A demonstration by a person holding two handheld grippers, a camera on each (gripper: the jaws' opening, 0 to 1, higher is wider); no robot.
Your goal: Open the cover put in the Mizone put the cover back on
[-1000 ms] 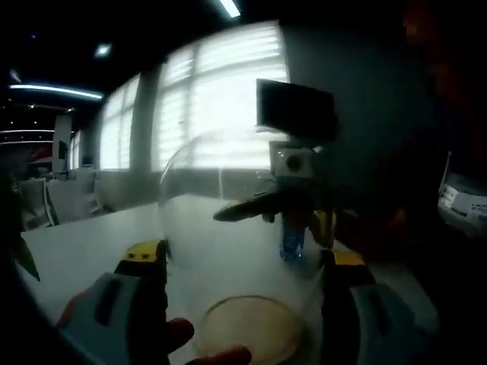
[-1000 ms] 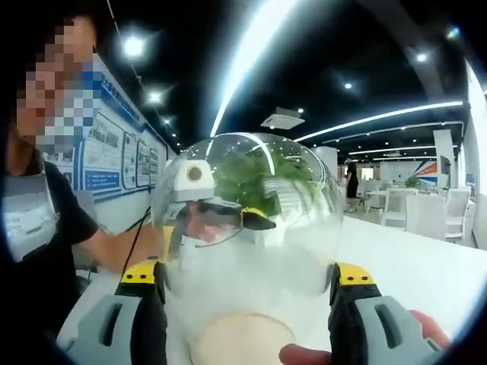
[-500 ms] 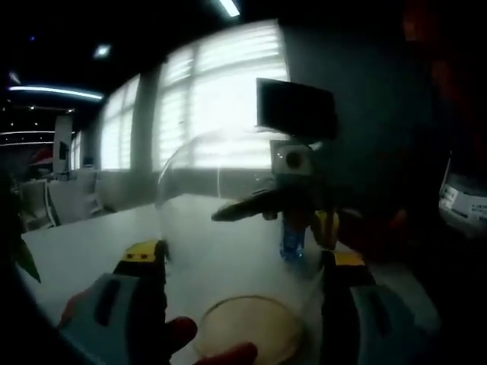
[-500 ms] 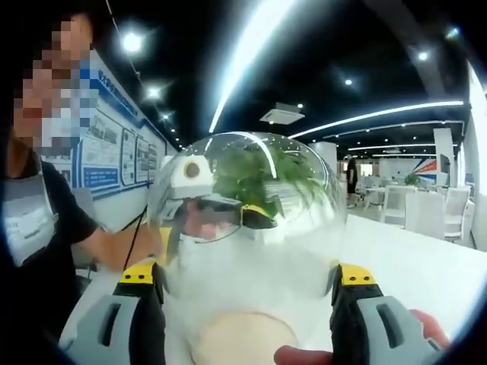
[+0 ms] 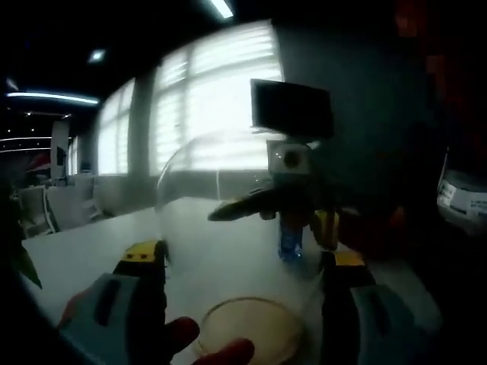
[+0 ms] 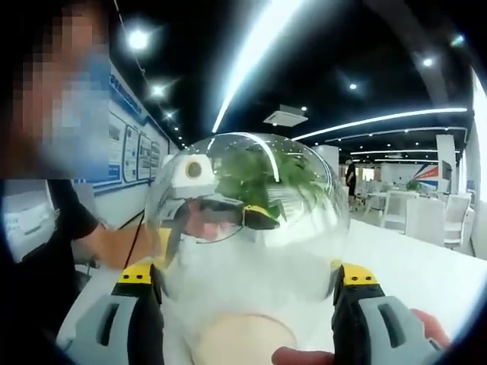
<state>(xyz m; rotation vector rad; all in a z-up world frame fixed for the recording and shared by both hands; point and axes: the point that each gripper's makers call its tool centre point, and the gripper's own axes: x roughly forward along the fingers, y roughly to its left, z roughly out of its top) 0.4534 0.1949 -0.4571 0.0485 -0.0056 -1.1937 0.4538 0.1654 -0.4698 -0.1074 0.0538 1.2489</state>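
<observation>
Both your grippers clasp the clear dome cover [image 6: 247, 220]: left gripper [image 5: 240, 266] fingers and right gripper [image 6: 247, 293] fingers flank its sides. The Mizone bottle [image 5: 291, 236] stands on the worktop [image 5: 84, 247] beyond. Whether the cover is lifted, you cannot tell; loading and re-covering appear left.

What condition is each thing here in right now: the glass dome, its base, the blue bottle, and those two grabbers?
Glass dome: upright on its base, held between both grippers.
Base: round, pale, under the dome.
Blue bottle: standing beyond the dome.
Left gripper: jaws against the dome.
Right gripper: jaws against the dome.
</observation>
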